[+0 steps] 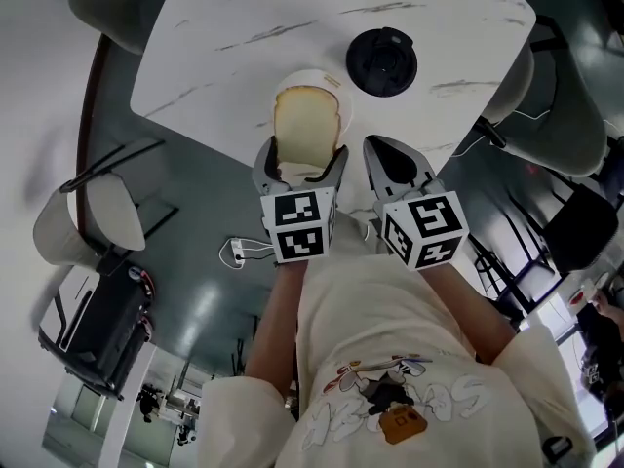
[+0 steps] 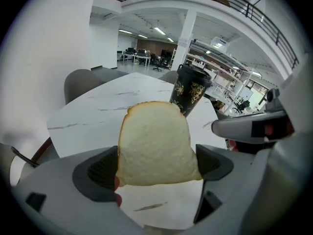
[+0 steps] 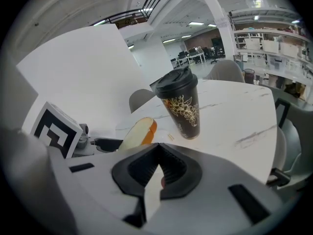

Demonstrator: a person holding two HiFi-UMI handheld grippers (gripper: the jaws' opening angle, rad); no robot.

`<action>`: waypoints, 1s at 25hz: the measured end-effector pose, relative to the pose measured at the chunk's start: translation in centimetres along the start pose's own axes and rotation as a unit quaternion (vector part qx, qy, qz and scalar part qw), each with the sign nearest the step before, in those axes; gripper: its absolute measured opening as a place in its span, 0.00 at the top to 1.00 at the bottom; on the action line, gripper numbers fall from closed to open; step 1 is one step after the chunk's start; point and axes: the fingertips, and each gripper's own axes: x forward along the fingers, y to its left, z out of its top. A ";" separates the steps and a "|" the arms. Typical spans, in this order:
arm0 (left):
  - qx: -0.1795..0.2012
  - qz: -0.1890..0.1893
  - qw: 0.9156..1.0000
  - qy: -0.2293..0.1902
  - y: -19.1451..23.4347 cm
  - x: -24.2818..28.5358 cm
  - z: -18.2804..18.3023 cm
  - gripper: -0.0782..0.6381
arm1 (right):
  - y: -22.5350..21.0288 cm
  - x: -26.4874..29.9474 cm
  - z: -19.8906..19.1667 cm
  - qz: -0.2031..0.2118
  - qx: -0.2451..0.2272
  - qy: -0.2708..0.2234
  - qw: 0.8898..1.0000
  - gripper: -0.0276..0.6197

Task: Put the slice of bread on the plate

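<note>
The left gripper (image 2: 156, 166), below its black-and-white marker cube (image 1: 297, 224), has its jaws spread wide and pinching a pale, brown-crusted slice of bread (image 2: 154, 141) by its two side edges. The slice's flat face is turned toward the gripper and its rounded top points away from it. Just to its right, the right gripper (image 3: 157, 163) has its ridged black pads pressed together with nothing between them, and its tip is level with the slice's near end. Just past the left jaws, the rim of a small round white plate (image 1: 307, 74) shows beyond the bread's far edge; whether bread and plate touch cannot be told. Farther out, ahead of the right gripper, stands a dark paper cup with gold flowers and a black lid (image 3: 181, 106) on the white marble-veined table (image 1: 224, 57).
</note>
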 end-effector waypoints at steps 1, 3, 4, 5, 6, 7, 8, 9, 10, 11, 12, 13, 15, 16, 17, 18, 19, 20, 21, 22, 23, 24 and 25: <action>0.000 0.000 1.000 0.001 0.1 0.4 0.0 0.18 | -0.2 0.2 -0.2 -0.003 0.001 0.002 1.000 0.95; 0.000 0.000 1.000 0.004 0.3 1.0 -0.2 0.18 | -0.7 0.4 -0.7 -0.007 0.005 0.008 1.000 0.95; 0.002 -0.001 1.000 0.006 0.4 1.4 -0.2 0.18 | -0.9 0.5 -0.9 -0.010 0.006 0.010 1.000 0.95; 0.005 -0.001 1.000 0.008 0.5 1.7 -0.3 0.18 | -1.0 0.6 -1.1 -0.011 0.008 0.012 1.000 0.95; 0.008 -0.002 1.000 0.010 0.5 2.0 -0.3 0.18 | -1.1 0.7 -1.3 -0.013 0.010 0.014 1.000 0.95; 0.010 -0.002 1.000 0.011 0.6 2.3 -0.3 0.18 | -1.2 0.8 -1.4 -0.014 0.012 0.016 1.000 0.95; 0.011 -0.002 1.000 0.014 0.7 2.6 -0.4 0.18 | -1.3 0.9 -1.6 -0.014 0.014 0.017 1.000 0.95; 0.013 -0.002 1.000 0.016 0.7 2.8 -0.4 0.18 | -1.3 1.0 -1.7 -0.015 0.015 0.019 1.000 0.95; 0.014 -0.001 1.000 0.017 0.8 3.1 -0.4 0.18 | -1.3 1.1 -1.8 -0.015 0.017 0.020 1.000 0.95; 0.016 -0.001 1.000 0.019 0.8 3.3 -0.4 0.18 | -1.4 1.2 -2.0 -0.015 0.018 0.022 0.999 0.95; 0.016 -0.001 1.000 0.021 0.8 3.6 -0.5 0.18 | -1.4 1.3 -2.1 -0.016 0.020 0.024 0.999 0.95; 0.017 -0.001 1.000 0.023 0.9 3.9 -0.5 0.18 | -1.5 1.4 -2.2 -0.017 0.022 0.025 0.999 0.95; 0.017 -0.003 0.999 0.027 0.8 4.4 -0.6 0.18 | -1.7 1.5 -2.5 -0.020 0.026 0.027 0.999 0.95; 0.017 -0.004 0.999 0.029 0.8 4.6 -0.7 0.18 | -1.8 1.5 -2.5 -0.021 0.028 0.027 0.999 0.95; 0.016 -0.006 0.999 0.030 0.7 4.7 -0.7 0.18 | -1.8 1.5 -2.5 -0.022 0.029 0.027 0.999 0.95; 0.015 -0.008 0.999 0.032 0.7 4.9 -0.7 0.18 | -1.9 1.5 -2.5 -0.022 0.030 0.028 0.999 0.95; 0.014 -0.010 0.999 0.032 0.7 5.0 -0.7 0.18 | -1.9 1.5 -2.5 -0.022 0.031 0.028 0.999 0.95; 0.012 -0.011 0.999 0.032 0.8 5.1 -0.6 0.18 | -1.9 1.5 -2.5 -0.022 0.031 0.028 0.999 0.95; 0.008 -0.012 0.999 0.032 0.8 5.2 -0.6 0.18 | -1.9 1.6 -2.4 -0.022 0.031 0.028 0.999 0.95; 0.005 -0.012 0.999 0.031 0.9 5.2 -0.6 0.18 | -1.9 1.6 -2.4 -0.022 0.032 0.028 0.999 0.95; 0.003 -0.012 0.999 0.030 1.0 5.3 -0.6 0.18 | -1.9 1.6 -2.4 -0.022 0.032 0.028 0.999 0.95; 0.003 -0.013 1.000 0.029 1.1 5.3 -0.7 0.18 | -1.9 1.5 -2.5 -0.021 0.033 0.028 0.999 0.95; 0.003 -0.013 1.000 0.028 1.1 5.4 -0.7 0.18 | -1.9 1.5 -2.5 -0.021 0.033 0.029 0.999 0.95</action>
